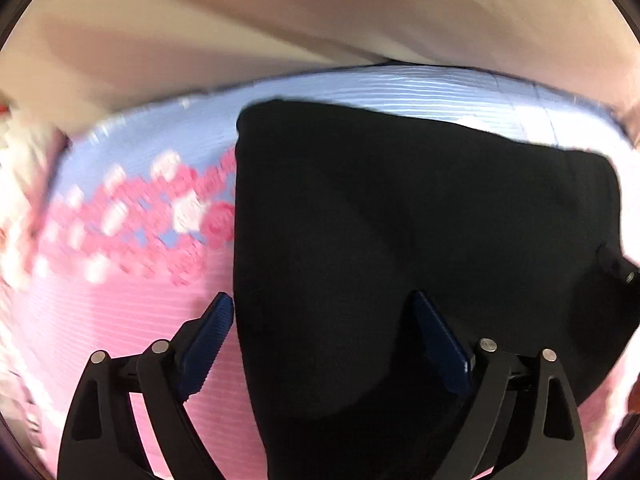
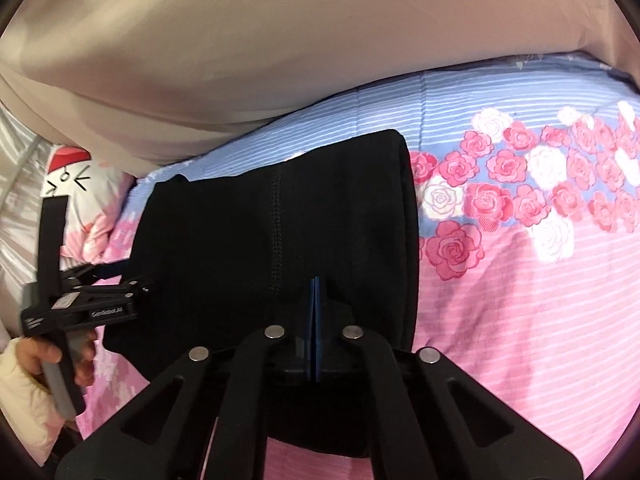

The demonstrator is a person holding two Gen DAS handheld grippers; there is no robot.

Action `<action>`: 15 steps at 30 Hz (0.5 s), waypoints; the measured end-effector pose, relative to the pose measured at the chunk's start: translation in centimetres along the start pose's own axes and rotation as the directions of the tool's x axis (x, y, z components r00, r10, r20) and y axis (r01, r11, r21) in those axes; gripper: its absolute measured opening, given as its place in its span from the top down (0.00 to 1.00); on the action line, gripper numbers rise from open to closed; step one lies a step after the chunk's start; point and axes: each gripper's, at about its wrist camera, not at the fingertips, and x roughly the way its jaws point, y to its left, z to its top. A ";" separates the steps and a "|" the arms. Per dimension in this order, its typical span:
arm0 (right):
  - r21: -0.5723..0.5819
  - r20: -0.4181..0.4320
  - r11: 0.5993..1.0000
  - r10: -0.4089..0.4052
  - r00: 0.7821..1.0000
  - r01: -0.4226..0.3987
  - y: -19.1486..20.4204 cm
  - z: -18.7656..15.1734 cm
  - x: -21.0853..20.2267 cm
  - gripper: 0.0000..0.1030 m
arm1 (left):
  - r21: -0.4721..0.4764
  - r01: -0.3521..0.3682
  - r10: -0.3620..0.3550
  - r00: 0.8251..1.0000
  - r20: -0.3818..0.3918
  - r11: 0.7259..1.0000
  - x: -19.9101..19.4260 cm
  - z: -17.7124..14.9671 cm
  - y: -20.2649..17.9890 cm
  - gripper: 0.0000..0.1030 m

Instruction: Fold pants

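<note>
A: We have the right gripper (image 2: 314, 300) at bottom centre of the right wrist view, blue pads pressed flat together. Black cloth bulges round them, but we can't confirm any is pinched between.

B: Agreed. The left gripper (image 1: 324, 312) is spread wide in its own view: one pad over pink sheet, the other over the pants (image 1: 400, 240), nothing between them but cloth lying below.

A: In the right view we also see the left gripper at the left edge, mid-height, side-on, nose touching the pants' left edge. A hand (image 2: 44, 360) wraps its grey handle.

B: Writing: white print on that gripper's black body. We read "GenRobot.AI", roughly; a smaller line to its left is too small to read.

A: Count: one pair of black pants, folded into a compact block, centre of both frames. A stitched seam runs down it in the right view. Two grippers, one hand seen.

B: The pants lie on a bedsheet (image 2: 540, 300), blue-striped above, pink-striped below, with a band of pink and white roses across the right half.

A: A beige headboard (image 2: 240, 60) fills the top of both frames. A pillow (image 2: 84, 184) with a cartoon face sits at upper left of the right view. The left view is motion-blurred on its left side.
</note>
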 end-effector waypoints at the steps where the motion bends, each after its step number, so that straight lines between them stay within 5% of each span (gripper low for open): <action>1: 0.028 -0.008 1.000 0.006 1.000 -0.006 -0.2 0.1 -0.4 1.00 | -0.036 0.044 -0.045 0.999 -0.007 0.998 -0.2 0.1 0.9 0.19; 4: 0.031 0.039 0.997 -0.073 0.997 0.072 1.5 1.6 -3.3 0.95 | -0.106 0.076 -0.073 0.997 0.032 0.992 -3.3 1.1 2.7 0.39; 7: -0.039 0.054 0.999 -0.031 0.998 0.033 4.8 4.5 -3.3 0.95 | -0.074 0.060 -0.050 0.991 0.121 0.995 -5.2 3.8 1.5 0.34; 10: -0.081 -0.009 0.996 0.027 1.000 -0.027 7.1 6.6 1.2 0.95 | -0.057 0.053 -0.048 0.996 0.076 0.997 -1.2 6.8 -0.3 0.30; 13: -0.096 -0.073 0.988 -0.126 0.989 0.119 3.8 6.7 5.5 1.00 | -0.026 -0.003 0.005 0.999 0.045 1.000 3.0 7.8 0.4 0.26; 15: 0.099 -0.040 0.994 0.057 0.998 -0.052 -1.0 6.6 4.5 1.00 | -0.024 0.025 -0.024 0.998 0.056 0.999 3.2 8.2 2.0 0.26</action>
